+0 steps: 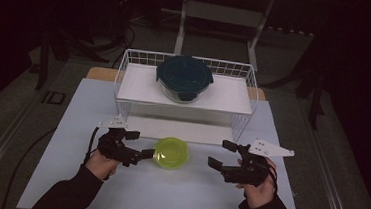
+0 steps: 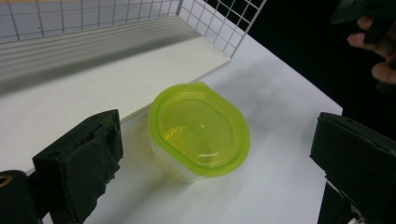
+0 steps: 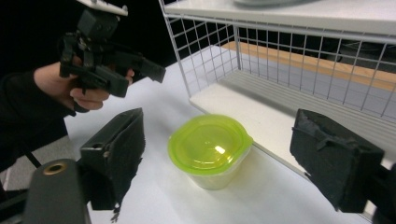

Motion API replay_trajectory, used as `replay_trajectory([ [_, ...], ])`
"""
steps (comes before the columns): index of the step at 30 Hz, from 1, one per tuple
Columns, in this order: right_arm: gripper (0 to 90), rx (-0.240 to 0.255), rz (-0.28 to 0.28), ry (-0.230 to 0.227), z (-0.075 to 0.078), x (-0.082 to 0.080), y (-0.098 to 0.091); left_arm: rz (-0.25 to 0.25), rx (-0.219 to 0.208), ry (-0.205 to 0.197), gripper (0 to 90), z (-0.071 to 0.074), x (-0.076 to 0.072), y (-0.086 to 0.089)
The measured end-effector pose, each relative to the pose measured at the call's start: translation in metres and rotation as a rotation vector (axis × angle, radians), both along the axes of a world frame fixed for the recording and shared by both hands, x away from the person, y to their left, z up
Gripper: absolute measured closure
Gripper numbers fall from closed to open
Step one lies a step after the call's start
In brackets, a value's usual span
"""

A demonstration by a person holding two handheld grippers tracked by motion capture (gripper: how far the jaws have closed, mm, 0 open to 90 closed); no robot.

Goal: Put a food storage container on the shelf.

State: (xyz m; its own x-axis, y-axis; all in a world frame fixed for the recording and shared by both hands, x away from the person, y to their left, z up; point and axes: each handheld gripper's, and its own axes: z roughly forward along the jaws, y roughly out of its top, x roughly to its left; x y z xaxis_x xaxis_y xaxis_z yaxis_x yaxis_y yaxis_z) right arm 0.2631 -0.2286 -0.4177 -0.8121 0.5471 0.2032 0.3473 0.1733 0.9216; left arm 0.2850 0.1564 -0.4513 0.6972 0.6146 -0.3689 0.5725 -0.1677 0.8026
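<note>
Small container with lime-green lid upright on the white counter, just in front of the wire rack, between both tools. Left tool just beside the container, jaws wide apart, nothing between the pads. Right tool a little further off on the other side, jaws apart too, empty. On the rack shelf, glass bowl with dark lid.

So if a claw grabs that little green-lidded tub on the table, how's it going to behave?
The tub looks like thin see-through plastic with nothing visible inside, so it is probably light and may flex if squeezed. Its glossy lid could be slippery. It sits low and wide on the table, so a push would likely slide it, not tip it.
</note>
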Motion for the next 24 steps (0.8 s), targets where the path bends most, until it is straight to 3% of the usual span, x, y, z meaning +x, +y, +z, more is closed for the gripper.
replay_trajectory([
  [5,14.7,-0.032,-0.006,-0.007,-0.008,0.008,0.007,-0.002,-0.027,0.048,2.2,-0.002,0.005,-0.005],
  [11,14.7,-0.062,-0.009,0.06,-0.029,0.029,0.022,0.015,-0.02,0.081,3.4,-0.008,0.011,-0.009],
  [13,14.6,-0.075,-0.02,0.098,-0.036,0.034,0.026,0.062,-0.008,0.115,6.4,-0.012,0.014,-0.009],
  [15,14.6,-0.079,-0.032,0.121,-0.039,0.036,0.027,0.071,-0.013,0.132,6.7,-0.014,0.016,-0.009],
  [16,14.1,-0.07,-0.034,0.186,-0.046,0.041,0.03,0.087,-0.029,0.167,6.7,-0.017,0.019,-0.007],
  [17,14.1,-0.07,-0.034,0.186,-0.046,0.041,0.03,0.087,-0.029,0.167,6.7,-0.017,0.019,-0.007],
  [18,13.4,-0.082,-0.054,0.245,-0.054,0.046,0.035,0.095,-0.033,0.195,6.8,-0.021,0.022,-0.007],
  [19,12.6,-0.072,-0.05,0.274,-0.056,0.048,0.035,0.095,-0.033,0.195,6.8,-0.021,0.022,-0.007],
  [20,12.7,-0.06,-0.059,0.303,-0.06,0.05,0.036,0.1,-0.035,0.219,6.8,-0.025,0.024,-0.007],
  [21,12.7,-0.06,-0.059,0.303,-0.06,0.05,0.036,0.1,-0.035,0.219,7.9,-0.025,0.024,-0.007],
  [22,13.5,-0.041,-0.059,0.37,-0.066,0.056,0.038,0.111,-0.041,0.245,9.3,-0.029,0.026,-0.007],
  [24,14.6,-0.023,-0.05,0.436,-0.071,0.06,0.04,0.121,-0.046,0.271,11.6,-0.032,0.028,-0.007],
])
